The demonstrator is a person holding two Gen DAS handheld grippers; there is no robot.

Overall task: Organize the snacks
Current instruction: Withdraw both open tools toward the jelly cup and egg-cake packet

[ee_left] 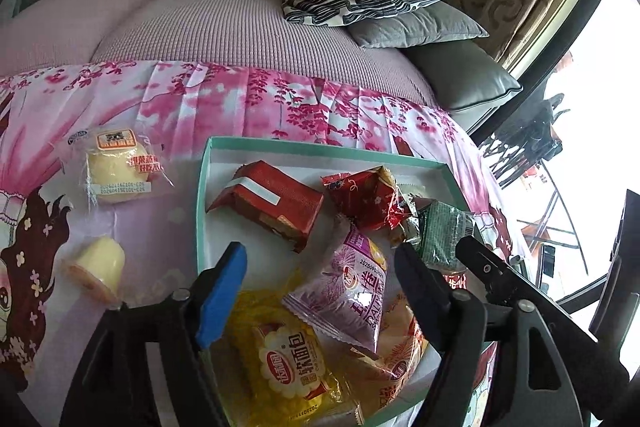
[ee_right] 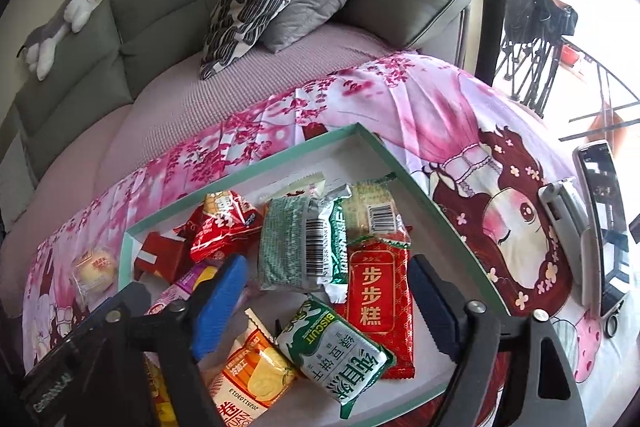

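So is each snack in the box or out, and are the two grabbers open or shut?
Left gripper: open, holding nothing.
Right gripper: open, holding nothing.
Teal box: lid off, full of snacks.
Purple packet: in the box.
Yellow bread packet: in the box.
Red carton: in the box, on its side.
Wrapped bun: outside, on the cloth.
Jelly cup: outside, tipped over.

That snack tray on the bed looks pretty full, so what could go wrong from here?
1. The teal-rimmed tray sits on soft bedding, so pressing down may tip it.
2. Packets overlap; lifting the purple packet could drag the yellow bread packet.
3. The jelly cup lies tipped outside and might roll.
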